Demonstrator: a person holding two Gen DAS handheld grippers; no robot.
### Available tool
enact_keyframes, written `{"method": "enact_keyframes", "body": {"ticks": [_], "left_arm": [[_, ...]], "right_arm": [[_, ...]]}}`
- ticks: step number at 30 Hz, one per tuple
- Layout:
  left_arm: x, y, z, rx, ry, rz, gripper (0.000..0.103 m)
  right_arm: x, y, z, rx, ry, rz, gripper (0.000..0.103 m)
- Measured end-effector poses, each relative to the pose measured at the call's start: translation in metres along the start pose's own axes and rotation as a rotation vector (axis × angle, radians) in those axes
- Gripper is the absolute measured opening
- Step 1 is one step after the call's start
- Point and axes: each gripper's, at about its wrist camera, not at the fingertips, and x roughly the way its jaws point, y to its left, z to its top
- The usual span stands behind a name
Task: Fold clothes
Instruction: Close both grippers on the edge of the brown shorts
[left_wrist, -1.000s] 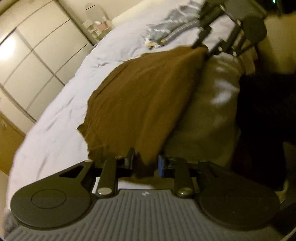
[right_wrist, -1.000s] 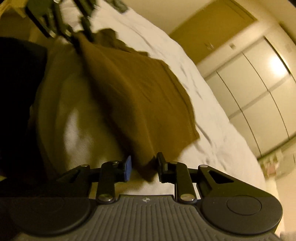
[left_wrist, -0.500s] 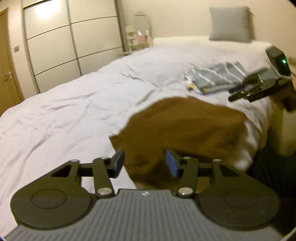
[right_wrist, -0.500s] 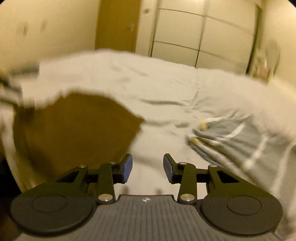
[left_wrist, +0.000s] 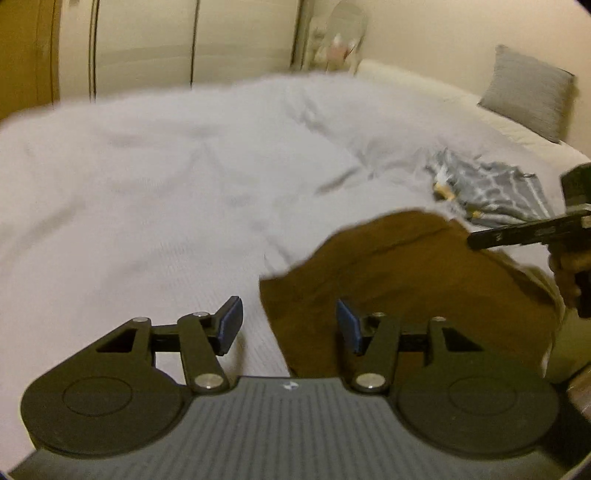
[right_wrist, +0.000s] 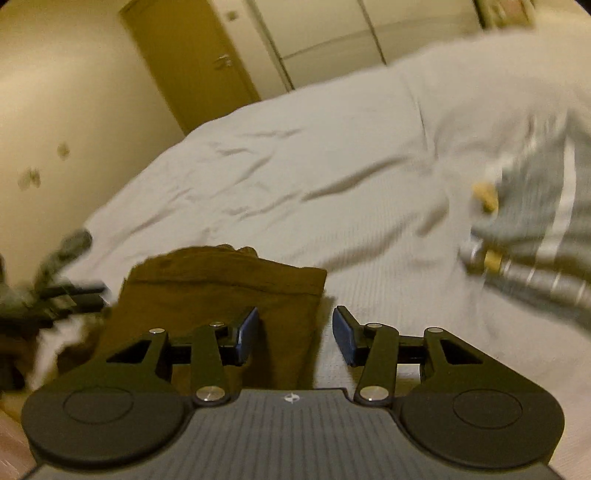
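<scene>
Left gripper (left_wrist: 288, 325) and right gripper (right_wrist: 295, 334): jaws apart, empty, above brown garment (left_wrist: 406, 280) on bed (left_wrist: 147, 206).

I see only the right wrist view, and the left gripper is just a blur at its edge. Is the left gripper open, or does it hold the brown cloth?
Observer: The left gripper is open and holds nothing. The edge of the brown garment lies below its gap.
Operator: Is something at the head of the bed?
Observer: Yes, a grey pillow stands there.
Operator: Where is my right gripper over the cloth?
Observer: The right gripper hovers at the cloth's far corner, next to the striped garment.
</scene>
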Motion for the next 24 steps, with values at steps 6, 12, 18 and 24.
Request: {"method": "enact_keyframes", "body": {"ticks": [6, 12, 18, 24], "left_arm": [[0.004, 0.013, -0.004, -0.120, -0.033, -0.053, 0.001], [-0.022, 0.013, -0.012, -0.099, -0.115, 0.035, 0.002], [0.000, 0.012, -0.019, -0.053, -0.025, 0.113, 0.003], [-0.016, -0.002, -0.018, -0.031, -0.063, 0.136, 0.018]], "right_arm": [[0.001, -0.015, 0.009, 0.108, -0.017, 0.073, 0.003], [-0.007, 0.018, 0.028, -0.111, -0.101, 0.033, 0.002], [0.030, 0.008, 0.026, -0.097, -0.005, -0.023, 0.002], [-0.002, 0.009, 0.022, -0.127, -0.072, -0.099, 0.021]]}}
